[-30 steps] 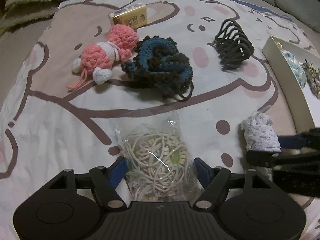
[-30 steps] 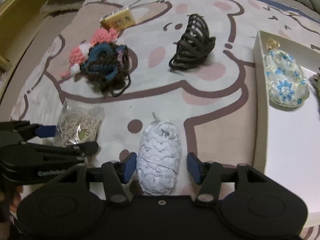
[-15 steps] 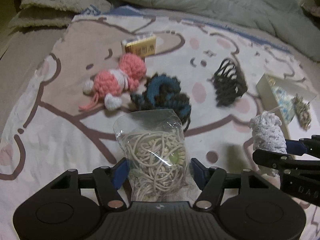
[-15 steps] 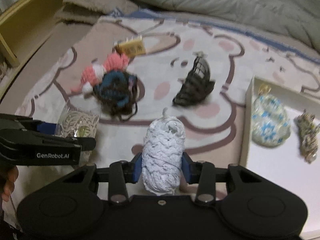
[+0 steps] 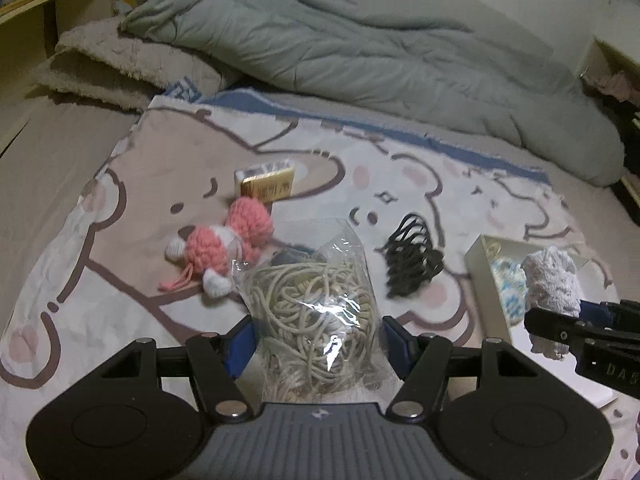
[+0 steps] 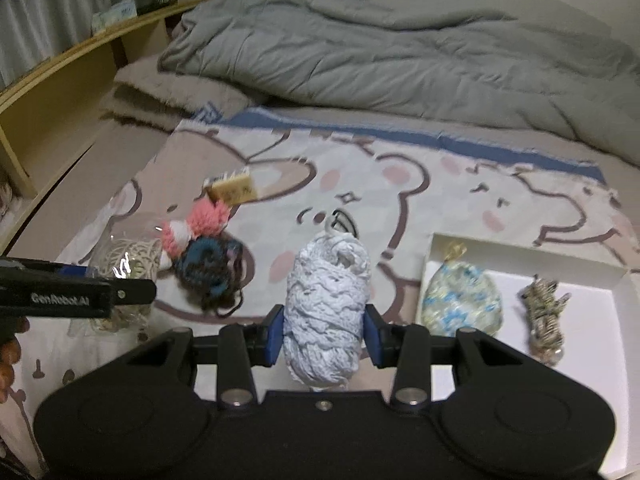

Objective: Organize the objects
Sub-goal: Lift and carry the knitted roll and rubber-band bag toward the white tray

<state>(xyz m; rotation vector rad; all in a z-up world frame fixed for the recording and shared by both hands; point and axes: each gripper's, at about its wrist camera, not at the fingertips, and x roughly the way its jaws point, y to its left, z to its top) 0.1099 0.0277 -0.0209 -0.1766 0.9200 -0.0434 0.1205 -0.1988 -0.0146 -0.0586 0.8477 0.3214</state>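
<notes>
So basically two things are being carried at once here. A clear plastic bag stuffed with beige elastic cords (image 5: 316, 312) is pinched between the blue pads of the left gripper (image 5: 316, 344), jaws closed onto its sides and held clear of the bedding, probably gripped low so the floppy top doesn't fold over. A white crocheted lace bundle (image 6: 326, 312) is clamped in the right gripper (image 6: 324, 336), squeezed about as tight as it goes since the thing is soft and would slip otherwise. Both are held up over the cartoon-bear printed blanket (image 5: 120, 208), and the shallow white cardboard box (image 6: 520, 254) off to the right looks like where stuff is being collected: a blue-and-white floral pouch (image 6: 460, 300) and a small striped twisted bundle (image 6: 544, 316) are already lying in it. Left out on the blanket are a pink and white crocheted doll (image 5: 224, 248), a blue and brown crocheted scrunchie (image 6: 208, 276), a black plastic claw hair clip (image 5: 412, 268) and a small gold box (image 5: 266, 184). So the lace likely gets dropped in the box next, being closest, with the bag after it.
</notes>
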